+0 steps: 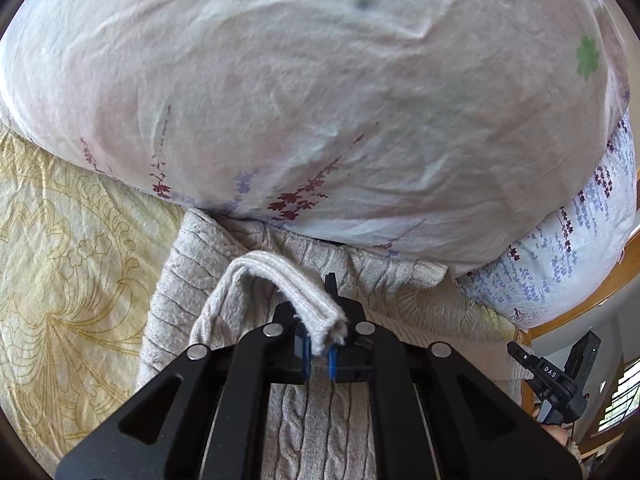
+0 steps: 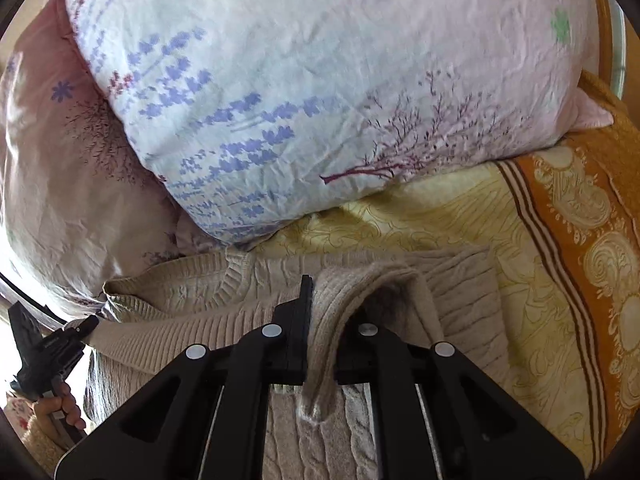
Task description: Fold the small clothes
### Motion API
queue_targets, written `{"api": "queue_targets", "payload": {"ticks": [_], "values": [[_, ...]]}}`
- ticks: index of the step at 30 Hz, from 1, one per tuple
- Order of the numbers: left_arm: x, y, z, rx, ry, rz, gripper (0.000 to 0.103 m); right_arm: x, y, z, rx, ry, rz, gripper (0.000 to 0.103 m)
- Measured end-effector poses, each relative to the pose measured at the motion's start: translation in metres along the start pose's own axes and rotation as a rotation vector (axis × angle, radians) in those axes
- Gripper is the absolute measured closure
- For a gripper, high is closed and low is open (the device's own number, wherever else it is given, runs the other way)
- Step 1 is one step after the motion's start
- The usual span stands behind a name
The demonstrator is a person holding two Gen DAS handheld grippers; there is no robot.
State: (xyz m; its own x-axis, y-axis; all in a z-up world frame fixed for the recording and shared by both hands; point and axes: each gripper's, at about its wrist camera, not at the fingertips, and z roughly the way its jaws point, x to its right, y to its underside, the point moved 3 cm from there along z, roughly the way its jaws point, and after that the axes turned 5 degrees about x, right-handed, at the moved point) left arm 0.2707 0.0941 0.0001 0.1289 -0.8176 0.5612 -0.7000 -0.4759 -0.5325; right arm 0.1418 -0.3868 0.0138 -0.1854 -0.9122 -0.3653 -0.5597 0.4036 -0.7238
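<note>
We hold the beige sweater (image 1: 304, 420) by its ribbed hem on the bed.
Our left gripper (image 1: 320, 354) and right gripper (image 2: 320, 360) are each closed on the hem; the sweater's long axis runs towards the pillows (image 1: 320, 100), neckline near them, on the yellow bedspread (image 1: 60, 260).

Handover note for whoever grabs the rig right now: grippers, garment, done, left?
Left gripper: shut on the ribbed hem of the beige cable-knit sweater.
Right gripper: shut on the same hem, further along.
Sweater lies on the yellow patterned bedspread, its far edge against the floral pillows.
Done: hem lifted and carried over the body towards the pillows.
Left: lay the hem down, release; further folds look likely.
</note>
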Motion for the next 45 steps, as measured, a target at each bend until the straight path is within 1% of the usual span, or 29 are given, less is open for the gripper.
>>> {"api": "queue_targets", "payload": {"ticks": [8,10,11,12,13,14,15,16,17,18,19,21,23,26,29,31,33,35,37,38,39,40,41,42,45], "values": [[-0.005,-0.001,0.011,-0.018,-0.009,-0.022,0.094,0.023,-0.007,0.007,-0.057,-0.072,0.191,0.094],[-0.003,-0.001,0.014,-0.024,-0.006,-0.027,0.09,0.032,-0.01,0.004,-0.073,-0.092,0.251,0.09],[0.0,-0.001,0.016,-0.028,0.0,-0.028,0.084,0.035,-0.011,0.004,-0.078,-0.109,0.279,0.088],[0.001,-0.001,0.016,-0.03,0.008,-0.027,0.077,0.038,-0.012,0.003,-0.076,-0.123,0.298,0.081],[0.003,-0.001,0.016,-0.03,0.017,-0.022,0.074,0.039,-0.013,0.001,-0.071,-0.135,0.312,0.076],[0.004,-0.001,0.014,-0.031,0.027,-0.017,0.063,0.04,-0.014,-0.002,-0.07,-0.143,0.319,0.074],[0.01,0.0,0.013,-0.031,0.037,-0.008,0.053,0.041,-0.016,-0.006,-0.065,-0.146,0.321,0.067],[0.015,0.0,0.01,-0.026,0.034,0.006,0.047,0.042,-0.018,-0.012,-0.051,-0.141,0.316,0.056],[0.018,0.0,0.004,-0.013,0.014,0.028,0.033,0.044,-0.021,-0.023,-0.024,-0.128,0.304,0.051],[0.021,0.001,-0.003,0.007,-0.006,0.056,0.026,0.046,-0.023,-0.034,0.007,-0.116,0.289,0.045],[0.023,0.001,-0.012,0.028,-0.018,0.086,0.026,0.049,-0.024,-0.049,0.048,-0.103,0.267,0.045],[0.024,0.005,-0.029,0.044,-0.039,0.143,0.026,0.057,-0.022,-0.073,0.1,-0.071,0.23,0.045],[0.021,0.011,-0.044,0.046,-0.069,0.197,0.026,0.067,-0.015,-0.094,0.108,-0.032,0.187,0.046],[0.015,0.027,-0.059,0.023,-0.11,0.246,0.027,0.074,-0.001,-0.108,0.069,0.003,0.12,0.051],[0.004,0.044,-0.068,-0.014,-0.118,0.241,0.028,0.073,0.022,-0.114,0.018,0.04,0.046,0.052],[0.0,0.055,-0.069,-0.038,-0.118,0.228,0.028,0.074,0.033,-0.115,-0.014,0.052,0.016,0.055],[-0.004,0.063,-0.07,-0.058,-0.114,0.219,0.032,0.069,0.045,-0.107,-0.038,0.059,-0.003,0.057],[-0.005,0.07,-0.071,-0.065,-0.117,0.225,0.034,0.067,0.051,-0.104,-0.059,0.073,-0.029,0.064],[-0.004,0.073,-0.072,-0.061,-0.129,0.244,0.04,0.062,0.06,-0.102,-0.072,0.096,-0.072,0.085],[-0.003,0.074,-0.072,-0.062,-0.134,0.251,0.045,0.061,0.061,-0.102,-0.077,0.094,-0.08,0.09],[-0.003,0.075,-0.072,-0.065,-0.137,0.256,0.053,0.06,0.061,-0.102,-0.077,0.092,-0.084,0.091],[-0.003,0.076,-0.071,-0.069,-0.141,0.259,0.057,0.059,0.061,-0.105,-0.073,0.091,-0.086,0.092],[-0.003,0.076,-0.07,-0.073,-0.148,0.264,0.065,0.057,0.061,-0.107,-0.068,0.087,-0.085,0.093],[-0.004,0.076,-0.069,-0.076,-0.158,0.267,0.07,0.053,0.06,-0.108,-0.063,0.085,-0.082,0.093],[-0.008,0.074,-0.07,-0.083,-0.161,0.267,0.078,0.051,0.063,-0.12,-0.05,0.089,-0.064,0.094]]}}
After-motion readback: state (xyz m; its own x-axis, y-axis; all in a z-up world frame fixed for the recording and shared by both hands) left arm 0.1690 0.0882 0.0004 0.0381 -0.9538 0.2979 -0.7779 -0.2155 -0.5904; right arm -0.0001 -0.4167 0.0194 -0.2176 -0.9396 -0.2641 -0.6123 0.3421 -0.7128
